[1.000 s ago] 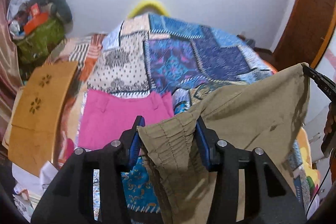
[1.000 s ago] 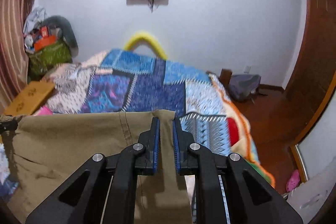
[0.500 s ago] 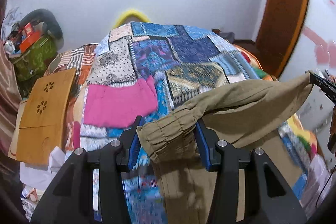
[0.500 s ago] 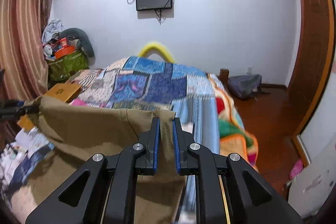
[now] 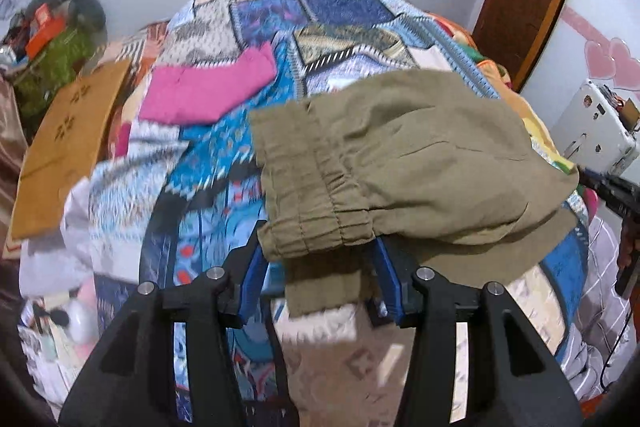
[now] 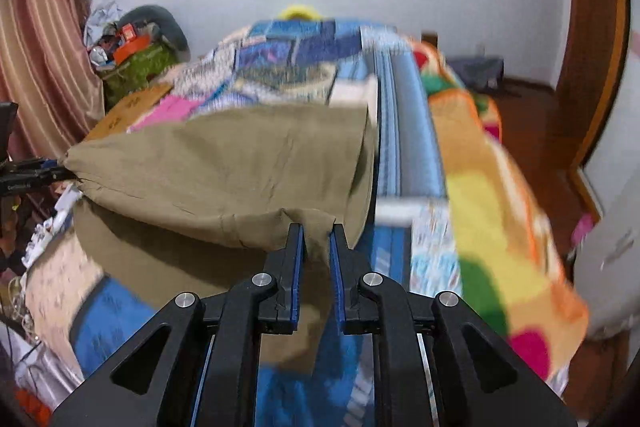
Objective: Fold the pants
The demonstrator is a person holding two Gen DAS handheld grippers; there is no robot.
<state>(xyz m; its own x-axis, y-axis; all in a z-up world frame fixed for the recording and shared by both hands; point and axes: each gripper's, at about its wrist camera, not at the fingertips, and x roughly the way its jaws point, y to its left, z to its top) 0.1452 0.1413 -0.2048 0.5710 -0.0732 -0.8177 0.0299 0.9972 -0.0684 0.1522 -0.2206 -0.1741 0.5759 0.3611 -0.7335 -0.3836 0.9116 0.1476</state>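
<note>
Laying the folded half down over the bed is the step in hand, judging by how things lie — patchwork quilt fills the frame centre in both views, blurred in the right wrist view.

Pants, olive, sit centre to right of the left wrist frame: upper layer flipped forward over a lower layer that drapes off the near bed edge. Elastic waistband bunched at lower centre.

Left tool — jaws part open, clamped on the thick waistband gather. Right tool — jaws nearly closed, pinching a thin corner of fabric at lower centre of its frame.

To do it well, I'd say:
- keep both corners level and taut so the top edge lands straight
- line upper layer over lower one before releasing
- lower together — release only once cloth rests flat

Pink garment lies upper left, apart from the pants; keep clear of it.
</note>
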